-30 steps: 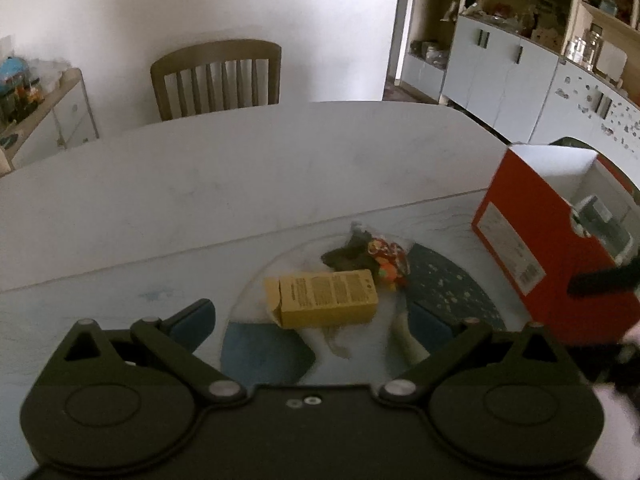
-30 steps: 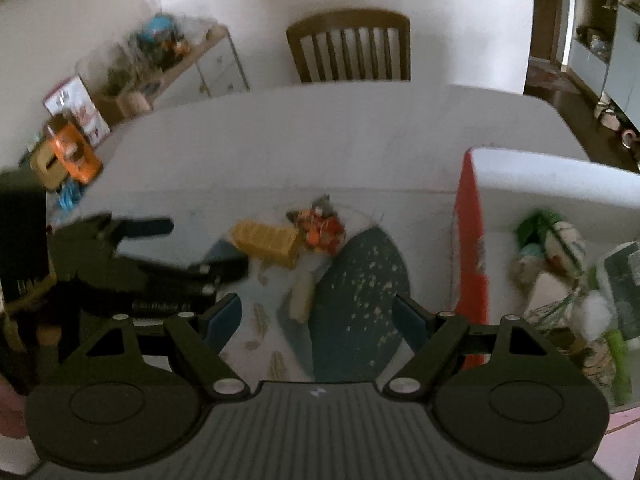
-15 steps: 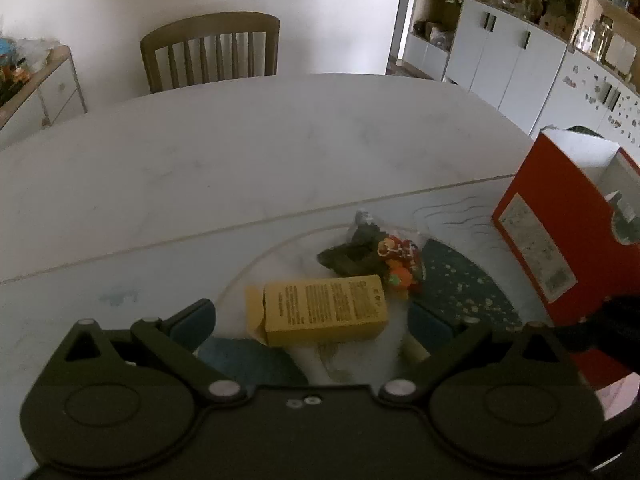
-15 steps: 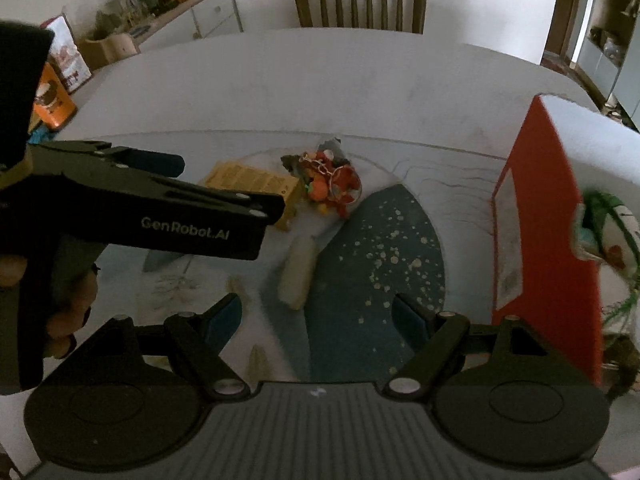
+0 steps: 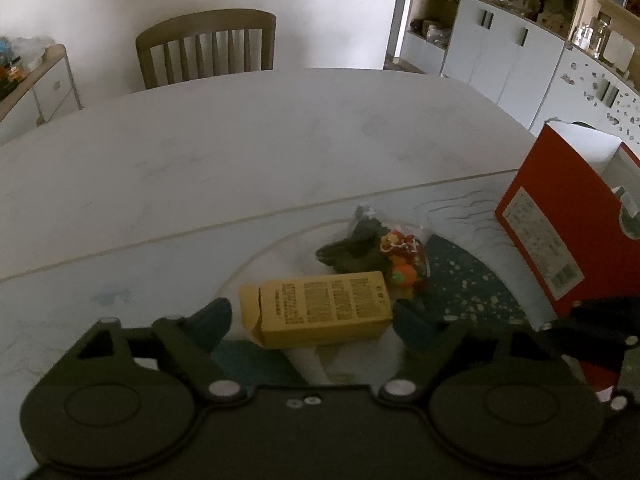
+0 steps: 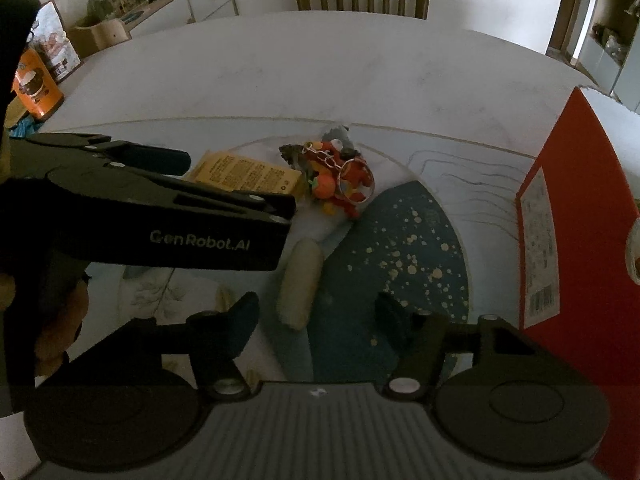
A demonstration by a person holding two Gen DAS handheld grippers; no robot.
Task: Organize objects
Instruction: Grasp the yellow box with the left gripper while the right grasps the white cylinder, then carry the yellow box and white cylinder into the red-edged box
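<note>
1. The flat yellow cardboard carton with black print (image 5: 324, 308) lies on its broad face on the patterned table mat (image 6: 400, 248), well left of the tall red cardboard box (image 5: 560, 236) that stands open-topped at the mat's right edge. Judged: the red box is the collection container, so the carton is one of the items awaiting transfer.
2. The left gripper (image 5: 316, 316) straddles the carton's two short ends. Its jaws are closing with the carton between them; the pads do not appear to press on it yet. The end-to-end alignment suits a grip across the carton's length.
3. A short cream-coloured cylindrical piece (image 6: 300, 284) lies on the mat nearer the red box than the carton is. The right gripper (image 6: 318, 312) hangs over it, jaws closing, with the piece's near end between the fingers and no contact evident.
4. A bunch of red and orange toy figures on a metal keyring chain (image 6: 340, 180), with a dark green toy (image 5: 352, 252) against it, sits just behind the carton, left of the red box, unattended.
5. Judged: both hands prepare simultaneous pick-ups; nothing is yet lifted.
</note>
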